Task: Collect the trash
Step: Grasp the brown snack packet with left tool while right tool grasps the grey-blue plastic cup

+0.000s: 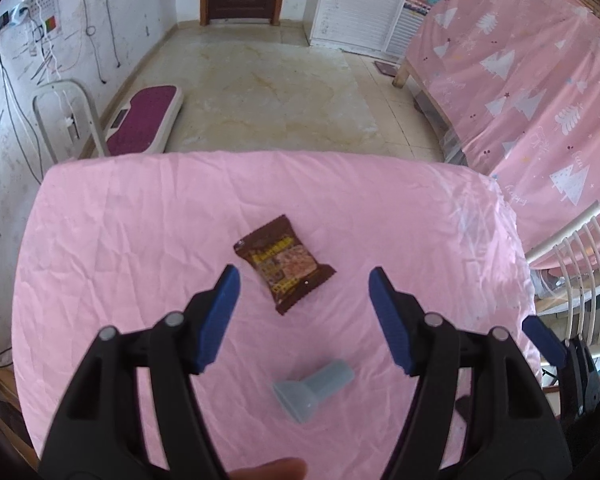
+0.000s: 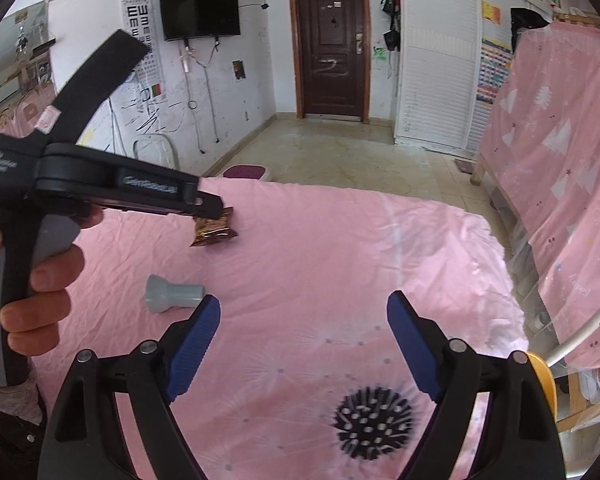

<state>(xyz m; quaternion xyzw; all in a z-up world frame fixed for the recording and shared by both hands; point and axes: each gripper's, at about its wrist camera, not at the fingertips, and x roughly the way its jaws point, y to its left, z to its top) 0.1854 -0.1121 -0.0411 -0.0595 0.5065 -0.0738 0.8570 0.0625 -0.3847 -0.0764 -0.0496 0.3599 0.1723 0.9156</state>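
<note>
On the pink sheet (image 1: 140, 240), snack packet (image 1: 284, 264) and grey cap (image 1: 314, 392); both grippers' jaws apart, empty.

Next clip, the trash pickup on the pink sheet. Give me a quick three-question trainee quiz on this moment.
1. True or false: the left tool is clamped on the wrapper.
2. Which item lies nearer the person: A) wrapper, B) grey cap, C) neither?
3. Fill in: in the right wrist view, the right tool hangs over bare ____, gripping nothing.

Key
1. False. Its fingers stand apart, and the wrapper lies flat on the sheet beyond them.
2. B. The cap sits lower in the left wrist view, between the tool's arms.
3. Sheet. Cap and wrapper both lie off to the left in that view.
</note>
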